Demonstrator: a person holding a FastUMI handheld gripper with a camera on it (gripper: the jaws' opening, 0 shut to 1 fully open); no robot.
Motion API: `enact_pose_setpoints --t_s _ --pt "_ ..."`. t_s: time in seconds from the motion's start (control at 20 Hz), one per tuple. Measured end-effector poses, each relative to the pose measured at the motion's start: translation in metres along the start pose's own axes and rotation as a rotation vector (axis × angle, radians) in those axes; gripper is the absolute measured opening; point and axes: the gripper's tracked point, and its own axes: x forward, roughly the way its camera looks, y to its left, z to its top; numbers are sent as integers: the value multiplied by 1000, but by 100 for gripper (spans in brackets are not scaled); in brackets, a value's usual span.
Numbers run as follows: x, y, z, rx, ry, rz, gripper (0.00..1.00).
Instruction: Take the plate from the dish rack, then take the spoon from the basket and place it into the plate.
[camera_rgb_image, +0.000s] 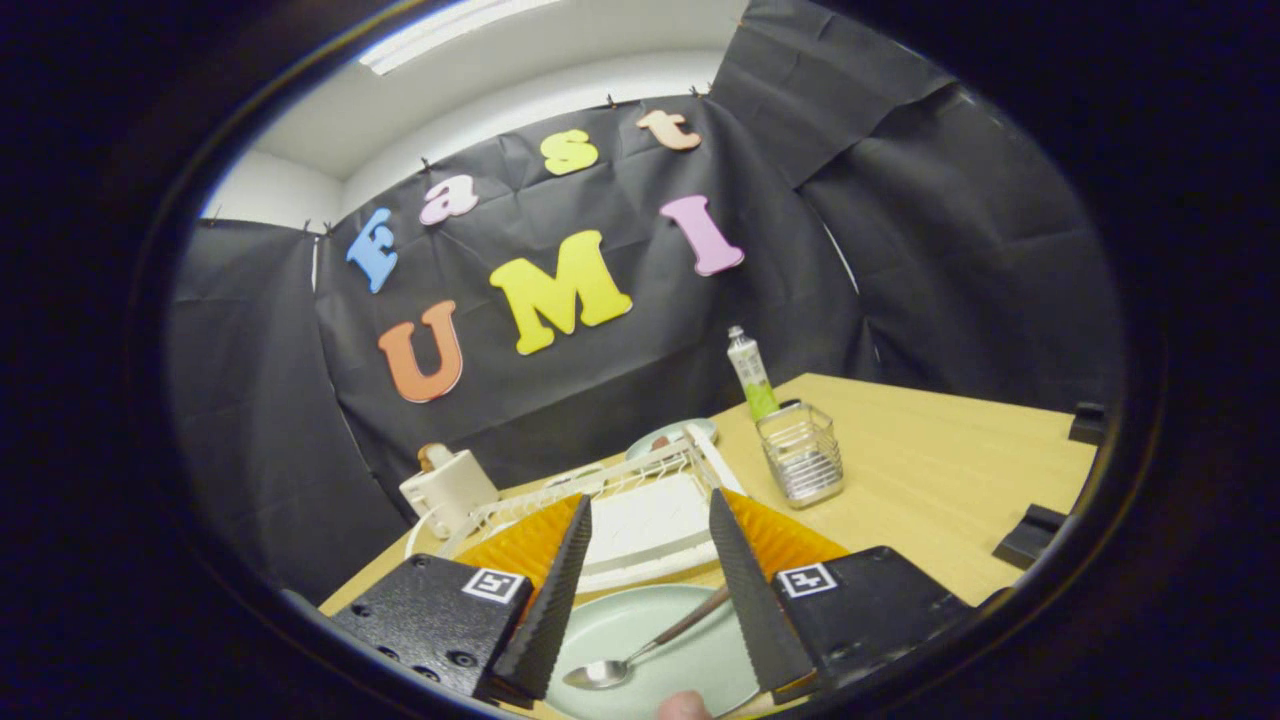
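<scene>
Spoon (625, 662) already lies in the plate (690, 660) between the spread gripper (655, 590) fingers – thin, slick, light I'd say, so pinch the handle mid-way.

Pale green plate (650, 645) flat on table, between my fingers, out of rack. Spoon (640, 650) lying in plate: shiny bowl toward me, dark handle angled away, running behind one finger. White dish rack (640, 500) just beyond plate, another plate at its far end. Clear mesh basket (800, 455) beside rack, upright.
</scene>
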Motion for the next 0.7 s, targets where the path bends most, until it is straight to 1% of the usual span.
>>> enact_pose_setpoints --t_s 0.1,0.15,0.35,0.5,0.7 --pt "-4 0 13 -31 -43 8 85" --pt "-8 1 16 -52 -54 16 87" --pt "-19 -4 40 -143 -100 24 90" --pt "-23 -12 56 -251 -127 1 92" --pt "-33 -9 61 -337 -119 9 93"
